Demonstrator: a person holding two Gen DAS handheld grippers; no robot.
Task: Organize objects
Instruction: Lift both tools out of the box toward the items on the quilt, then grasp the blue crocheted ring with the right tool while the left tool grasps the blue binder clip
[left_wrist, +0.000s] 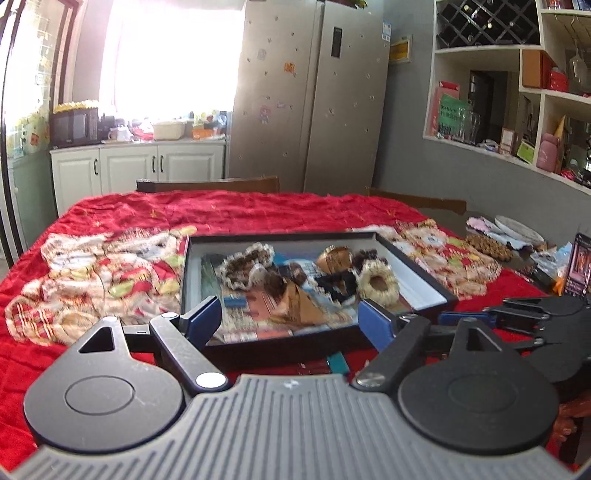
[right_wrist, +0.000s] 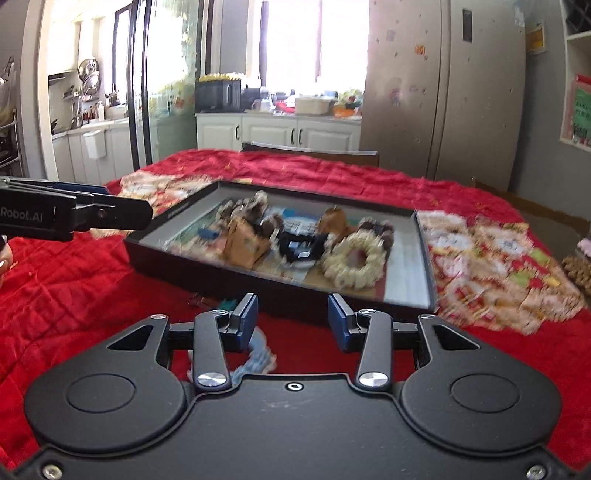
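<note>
A shallow black tray (left_wrist: 280, 236) (right_wrist: 199, 267) lies on the red cloth. It holds a cream scrunchie (left_wrist: 378, 286) (right_wrist: 354, 266), a brown lace scrunchie (left_wrist: 247, 262), brown paper boxes (left_wrist: 295, 301) (right_wrist: 245, 243) and a black item (right_wrist: 299, 247). My left gripper (left_wrist: 291, 321) is open wide over the tray's near edge, with nothing held. My right gripper (right_wrist: 293, 321) is open in front of the tray's near wall, nothing between its blue pads. A pale blue fabric piece (right_wrist: 260, 356) lies on the cloth under it. Each gripper shows in the other's view: right gripper (left_wrist: 480, 314), left gripper (right_wrist: 122, 212).
A teal item (left_wrist: 338, 362) (right_wrist: 227, 304) lies on the cloth just before the tray. At the table's right end are a plate (left_wrist: 517, 227), a beaded piece (left_wrist: 487, 245) and a dark box (left_wrist: 580, 266). Chairs (left_wrist: 207, 184) stand behind the table.
</note>
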